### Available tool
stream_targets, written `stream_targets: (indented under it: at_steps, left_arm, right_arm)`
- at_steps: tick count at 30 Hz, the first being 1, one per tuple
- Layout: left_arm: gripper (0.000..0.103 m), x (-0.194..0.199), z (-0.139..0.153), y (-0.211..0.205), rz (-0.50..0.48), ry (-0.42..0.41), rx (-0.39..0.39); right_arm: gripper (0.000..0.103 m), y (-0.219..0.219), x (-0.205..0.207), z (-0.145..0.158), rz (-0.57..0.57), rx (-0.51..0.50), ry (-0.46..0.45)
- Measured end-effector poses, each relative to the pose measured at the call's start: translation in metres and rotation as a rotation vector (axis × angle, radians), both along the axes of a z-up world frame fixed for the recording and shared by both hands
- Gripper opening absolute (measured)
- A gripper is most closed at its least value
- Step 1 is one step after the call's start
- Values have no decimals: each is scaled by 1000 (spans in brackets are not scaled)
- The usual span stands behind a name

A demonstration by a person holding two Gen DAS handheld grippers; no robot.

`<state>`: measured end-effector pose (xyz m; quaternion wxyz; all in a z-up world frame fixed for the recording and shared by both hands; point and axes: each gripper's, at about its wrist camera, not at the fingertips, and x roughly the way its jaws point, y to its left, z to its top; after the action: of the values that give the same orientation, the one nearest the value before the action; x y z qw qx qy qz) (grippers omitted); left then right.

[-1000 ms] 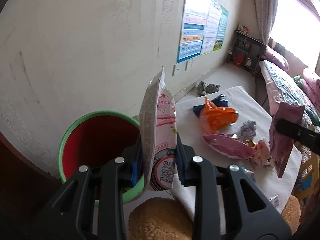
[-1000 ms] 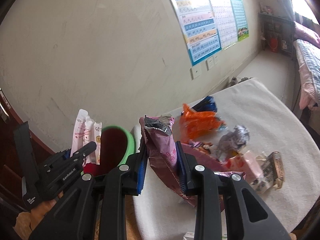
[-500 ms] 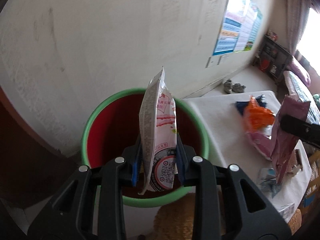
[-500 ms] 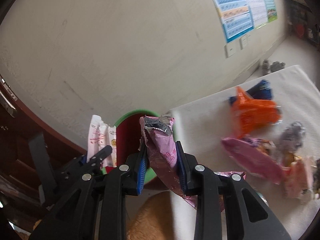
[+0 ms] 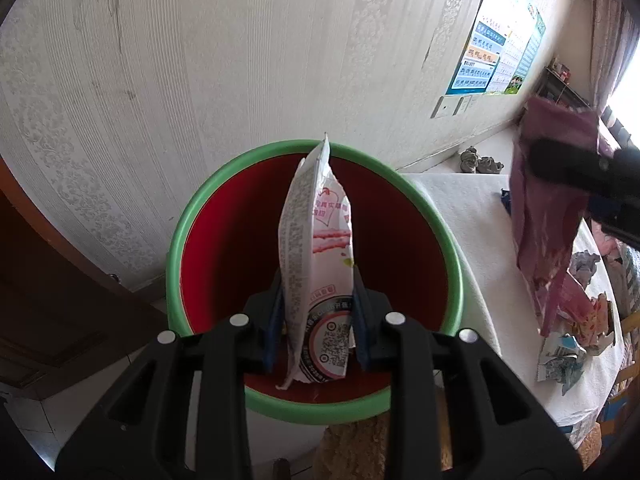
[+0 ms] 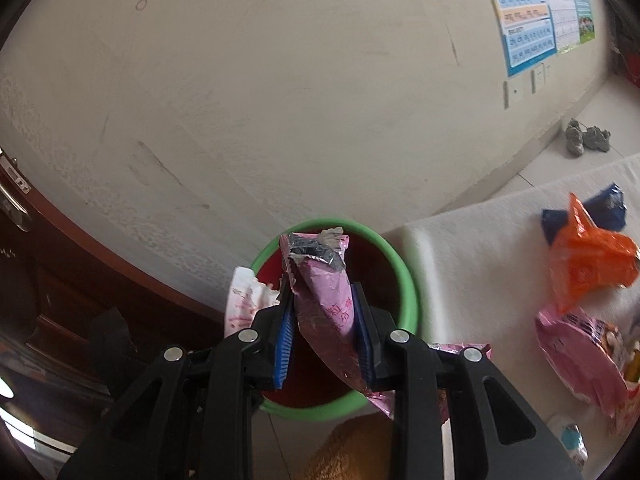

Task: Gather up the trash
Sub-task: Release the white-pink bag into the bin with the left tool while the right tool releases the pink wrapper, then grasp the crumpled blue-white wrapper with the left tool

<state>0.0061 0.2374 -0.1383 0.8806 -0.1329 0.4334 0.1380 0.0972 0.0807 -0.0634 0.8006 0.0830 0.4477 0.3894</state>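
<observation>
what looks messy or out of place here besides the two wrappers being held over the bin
Several wrappers lie strewn on the white table beside the bin: a crumpled orange bag over a blue one, and a torn pink packet. A pair of shoes sits by the wall.

Bin [image 5: 452, 248] red, green-rimmed; wrapper [image 5: 316, 264] white-pink; bag [image 6: 326, 300] purple.

Left tongs [image 5: 316, 320] clamp white-pink wrapper [image 5: 316, 264] above red bin [image 5: 400, 240]; right tongs [image 5: 580, 166] grip purple wrapper [image 5: 544, 216] over worktop [image 5: 472, 216].
</observation>
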Motion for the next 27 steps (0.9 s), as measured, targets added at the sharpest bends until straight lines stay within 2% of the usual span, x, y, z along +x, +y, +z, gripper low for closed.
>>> stream_targets:
  at_steps: [4,5,6,7,8,9,13,18,23,27]
  left_arm:
    - [28,1,-2,4,11,4,1]
    - [29,1,-3,6,16,6,2]
    - [33,1,-5,8,25,12,6]
    - [50,1,-6,10,36,20,10]
    - [60,1,-7,12,45,24,9]
    - [65,1,-8,13,47,16,-1]
    - [65,-1,-6,11,39,24,16]
    - [65,-4,7,9,35,-6,14]
    - [65,-6,18,1,34,-24,14]
    - [65,-10,27,-7,36,-20,21]
  right_arm:
    - [28,14,6,2,19,33,12]
    - [32,16,7,3,20,40,10]
    - [52,18,8,5,16,51,7]
    - [67,20,9,7,11,63,5]
    - [77,20,10,10,6,84,0]
    - [77,17,10,12,4,90,-4]
    - [77,3,1,24,-7,68,-54]
    - [77,-42,-20,34,-33,1,-129]
    - [77,-98,-44,29,-99,-40,-150]
    - [77,-137,-62,21,-163,-35,-132]
